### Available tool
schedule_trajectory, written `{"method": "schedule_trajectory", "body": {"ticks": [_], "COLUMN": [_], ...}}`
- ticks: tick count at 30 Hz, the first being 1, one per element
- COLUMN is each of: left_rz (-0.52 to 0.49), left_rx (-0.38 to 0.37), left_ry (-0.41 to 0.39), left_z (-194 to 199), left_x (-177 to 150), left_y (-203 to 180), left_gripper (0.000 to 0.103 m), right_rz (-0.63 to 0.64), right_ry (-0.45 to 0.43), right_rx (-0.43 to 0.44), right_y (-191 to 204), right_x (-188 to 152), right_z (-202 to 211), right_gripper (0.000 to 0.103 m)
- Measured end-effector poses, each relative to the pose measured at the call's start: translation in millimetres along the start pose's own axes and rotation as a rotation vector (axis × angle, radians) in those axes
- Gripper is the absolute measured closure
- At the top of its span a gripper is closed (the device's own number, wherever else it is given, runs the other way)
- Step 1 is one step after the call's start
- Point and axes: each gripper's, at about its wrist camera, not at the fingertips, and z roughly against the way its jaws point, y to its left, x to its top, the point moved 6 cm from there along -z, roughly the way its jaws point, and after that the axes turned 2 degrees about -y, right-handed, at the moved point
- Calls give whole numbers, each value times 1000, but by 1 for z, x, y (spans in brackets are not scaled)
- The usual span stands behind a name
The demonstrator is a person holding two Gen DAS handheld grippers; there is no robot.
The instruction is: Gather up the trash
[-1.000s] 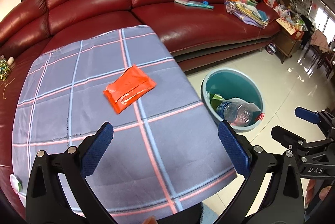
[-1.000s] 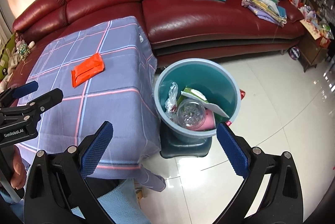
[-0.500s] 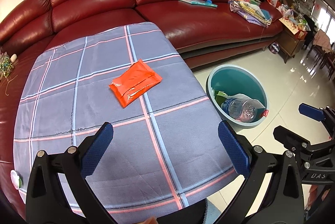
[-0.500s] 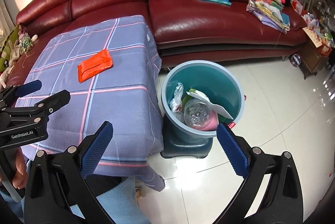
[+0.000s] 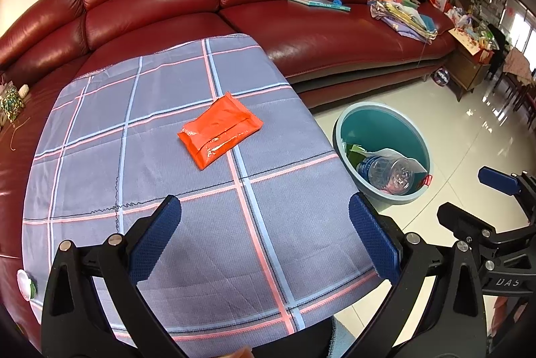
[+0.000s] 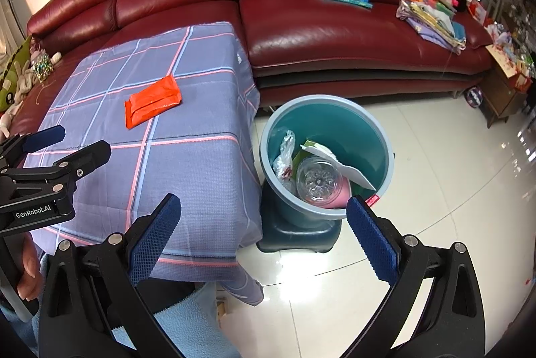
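An orange plastic packet (image 5: 219, 133) lies flat near the middle of the table with the blue checked cloth (image 5: 100, 157); it also shows in the right wrist view (image 6: 152, 105). A teal bin (image 5: 382, 120) stands on the floor right of the table, holding a clear bottle (image 6: 318, 182), a plastic bag and paper. My left gripper (image 5: 264, 237) is open and empty, above the table's near part, short of the packet. My right gripper (image 6: 264, 230) is open and empty, above the floor just in front of the bin (image 6: 335, 110).
A red leather sofa (image 5: 301, 33) wraps behind the table, with a book (image 5: 318, 3) and a pile of papers and toys (image 5: 402, 9) on it. Glossy white floor tiles (image 6: 435, 190) lie right of the bin. A light blue cloth (image 6: 187, 324) hangs below the table's front.
Both grippers have drawn back and slightly up, so the table and bin look a little farther off. The packet has not moved. Both stay open.
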Motion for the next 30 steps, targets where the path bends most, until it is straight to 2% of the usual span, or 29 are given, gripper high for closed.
{"method": "schedule_trajectory", "body": {"ticks": [30], "left_rz": [-11], "left_rx": [11], "left_ry": [-14], "left_z": [0], "left_x": [-1], "left_y": [1], "left_gripper": [7], "right_rz": [-9], "right_ry": [15], "right_rx": [6], "right_y": [0], "right_x": [-7], "right_z": [-8], "right_gripper": [4]}}
